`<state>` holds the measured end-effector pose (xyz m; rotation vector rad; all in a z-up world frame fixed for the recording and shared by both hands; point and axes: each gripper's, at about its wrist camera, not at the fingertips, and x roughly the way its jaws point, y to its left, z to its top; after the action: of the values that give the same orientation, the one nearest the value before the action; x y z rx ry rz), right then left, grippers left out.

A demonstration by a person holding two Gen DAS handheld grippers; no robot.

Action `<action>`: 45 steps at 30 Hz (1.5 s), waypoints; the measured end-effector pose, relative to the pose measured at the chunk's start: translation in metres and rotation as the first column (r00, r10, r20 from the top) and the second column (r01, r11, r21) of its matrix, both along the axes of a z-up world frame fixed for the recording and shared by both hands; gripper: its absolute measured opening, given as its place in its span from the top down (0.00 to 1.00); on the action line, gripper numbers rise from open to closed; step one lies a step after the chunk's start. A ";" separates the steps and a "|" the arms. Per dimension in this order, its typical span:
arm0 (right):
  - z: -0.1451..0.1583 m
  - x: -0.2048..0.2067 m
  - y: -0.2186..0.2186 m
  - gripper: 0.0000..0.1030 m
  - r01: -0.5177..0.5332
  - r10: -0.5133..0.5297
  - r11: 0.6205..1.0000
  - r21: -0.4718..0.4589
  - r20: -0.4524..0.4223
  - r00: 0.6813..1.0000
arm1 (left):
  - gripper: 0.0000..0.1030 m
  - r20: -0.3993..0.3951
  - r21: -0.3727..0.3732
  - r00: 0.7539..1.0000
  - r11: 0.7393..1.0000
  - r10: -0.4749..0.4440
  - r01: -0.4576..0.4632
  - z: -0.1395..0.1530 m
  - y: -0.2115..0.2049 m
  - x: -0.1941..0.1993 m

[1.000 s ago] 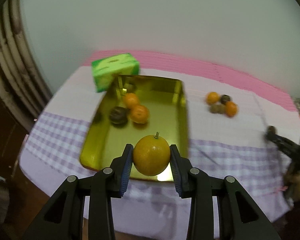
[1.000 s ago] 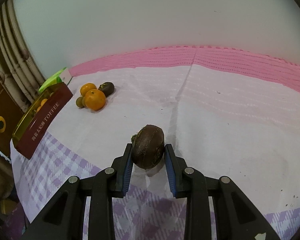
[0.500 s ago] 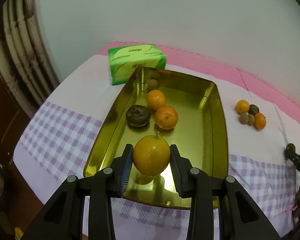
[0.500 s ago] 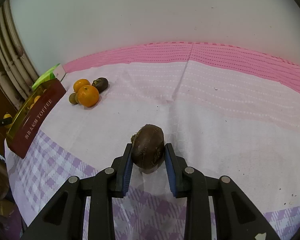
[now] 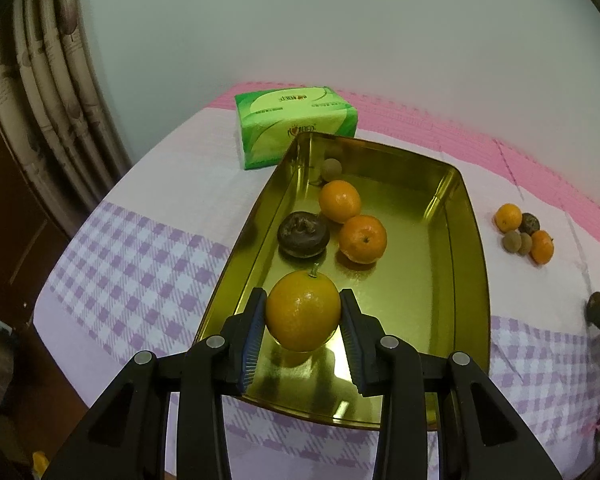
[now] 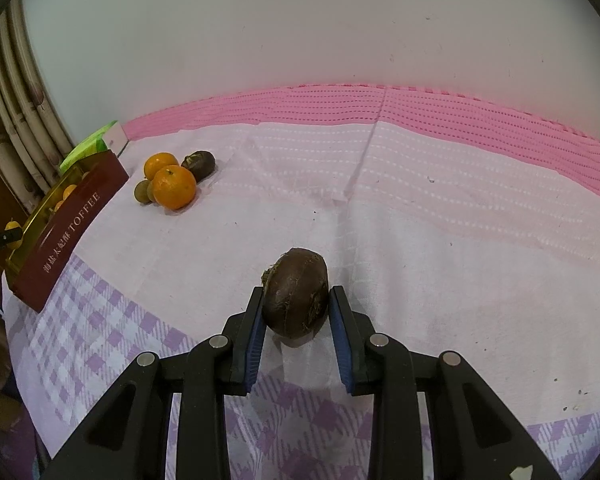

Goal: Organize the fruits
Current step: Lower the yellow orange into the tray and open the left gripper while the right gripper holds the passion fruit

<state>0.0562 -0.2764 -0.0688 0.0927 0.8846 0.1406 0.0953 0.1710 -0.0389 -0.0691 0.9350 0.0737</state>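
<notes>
My left gripper [image 5: 303, 316] is shut on an orange [image 5: 302, 310] and holds it low over the near end of the gold tin tray [image 5: 466, 280]. In the tray lie two oranges [image 5: 362, 238], a dark brown fruit [image 5: 303, 233] and a small brown fruit [image 5: 331, 168]. My right gripper [image 6: 296, 312] is shut on a dark brown fruit [image 6: 296, 298] just above the tablecloth. A small pile of fruit [image 6: 174, 186] lies on the cloth beside the tray; it also shows in the left wrist view [image 5: 524, 234].
A green tissue box [image 5: 294, 124] stands behind the tray. The tray's red side reads TOFFEE [image 6: 66, 232]. A curtain [image 5: 40, 92] hangs at the left. The table edge runs close below both grippers. The right gripper's tip shows at the left view's right edge [image 5: 598, 312].
My left gripper has moved forward and down over the tray with the orange. My right gripper has stayed nearly still, holding the brown fruit.
</notes>
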 end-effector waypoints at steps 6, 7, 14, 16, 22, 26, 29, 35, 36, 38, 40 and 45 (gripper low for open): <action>0.000 0.000 0.000 0.73 0.000 0.000 1.000 0.000 0.000 1.000 | 0.64 -0.009 0.017 1.000 1.000 -0.012 0.012 -0.005 -0.005 0.000; 0.000 0.000 0.000 0.73 0.000 0.000 1.000 0.000 0.000 1.000 | 0.64 -0.011 0.022 1.000 1.000 -0.014 0.014 -0.006 -0.006 0.000; 0.000 0.000 0.000 0.73 -0.001 0.001 1.000 -0.001 0.000 1.000 | 0.64 -0.020 0.058 0.999 0.998 -0.024 0.025 -0.013 -0.014 0.002; 0.000 0.000 0.000 0.73 -0.001 0.001 1.000 0.000 0.000 1.000 | 0.64 -0.019 0.062 1.000 0.998 -0.025 0.026 -0.013 -0.014 0.002; 0.000 0.000 0.000 0.73 -0.001 0.001 1.000 0.000 0.000 1.000 | 0.64 -0.024 0.068 1.000 0.997 -0.019 0.021 -0.015 -0.014 0.003; 0.000 0.000 0.000 0.73 -0.001 0.001 1.000 -0.002 0.000 1.000 | 0.64 -0.027 0.066 1.000 0.998 -0.011 0.013 -0.016 -0.012 0.004; 0.000 0.000 0.000 0.73 0.000 0.000 1.000 -0.002 0.000 1.000 | 0.64 -0.029 0.066 1.000 0.998 -0.011 0.012 -0.017 -0.011 0.004; -0.001 0.000 0.000 0.73 -0.001 0.001 1.000 -0.003 0.000 1.000 | 0.64 -0.032 0.071 0.999 0.997 -0.014 0.017 -0.019 -0.012 0.004; -0.001 0.000 0.000 0.73 -0.001 0.001 1.000 -0.003 0.000 1.000 | 0.64 -0.033 0.072 0.999 0.997 -0.015 0.017 -0.019 -0.012 0.004; -0.001 0.000 0.000 0.73 -0.001 0.001 1.000 -0.003 0.000 1.000 | 0.63 -0.036 0.074 0.999 0.997 -0.014 0.016 -0.020 -0.012 0.004; 0.000 0.000 0.000 0.73 -0.001 0.001 1.000 -0.003 0.000 1.000 | 0.63 -0.037 0.081 0.999 0.997 -0.008 0.011 -0.021 -0.012 0.005; 0.000 0.001 0.000 0.73 -0.001 0.001 1.000 -0.004 0.000 1.000 | 0.63 -0.023 0.103 1.000 0.995 0.001 0.001 -0.021 -0.011 0.005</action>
<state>0.0568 -0.2761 -0.0689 0.0886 0.8852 0.1400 0.1001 0.1598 -0.0597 0.0277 0.9531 0.1229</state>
